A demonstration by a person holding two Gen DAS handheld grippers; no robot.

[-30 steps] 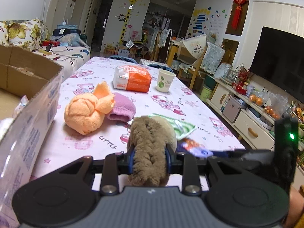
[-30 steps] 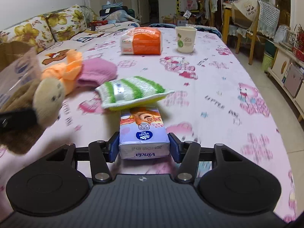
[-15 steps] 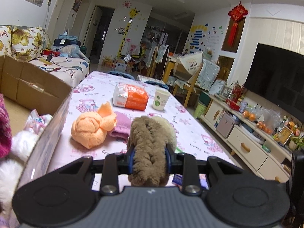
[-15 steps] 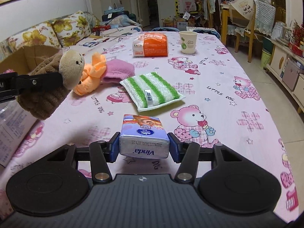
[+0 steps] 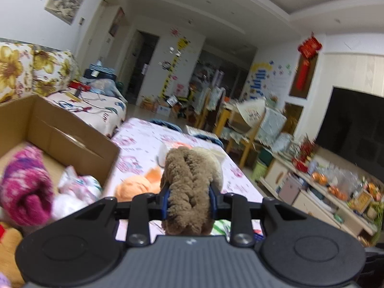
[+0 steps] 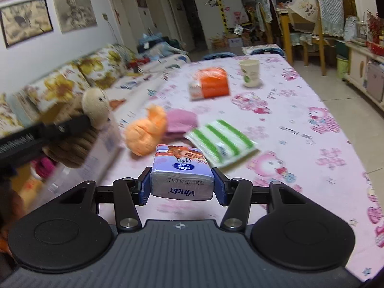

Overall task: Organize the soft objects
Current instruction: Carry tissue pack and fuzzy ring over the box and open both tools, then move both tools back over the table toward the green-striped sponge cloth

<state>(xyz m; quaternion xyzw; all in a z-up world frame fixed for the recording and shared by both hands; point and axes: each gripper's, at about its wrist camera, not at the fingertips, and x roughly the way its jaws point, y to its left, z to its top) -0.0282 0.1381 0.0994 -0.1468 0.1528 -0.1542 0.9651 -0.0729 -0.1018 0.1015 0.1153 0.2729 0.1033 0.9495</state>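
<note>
We carry two soft things at once. Our left gripper (image 5: 189, 200) is squeezed nearly closed on the shaggy brown plush toy with the cream head (image 5: 189, 189), raised beside the open cardboard box (image 5: 72, 141). Our right gripper (image 6: 182, 185) clamps, at mid width, the small blue plastic-wrapped tissue pack (image 6: 182, 168) above the pink cartoon tablecloth (image 6: 300, 124). Both look light; the plush compresses, so we grip its body, while the slick pack is best held by its sides. Three cloth pieces remain on the table: one orange knotted towel (image 6: 145, 135), one mauve cloth (image 6: 181, 121), one green-striped pad (image 6: 222, 140).
</note>
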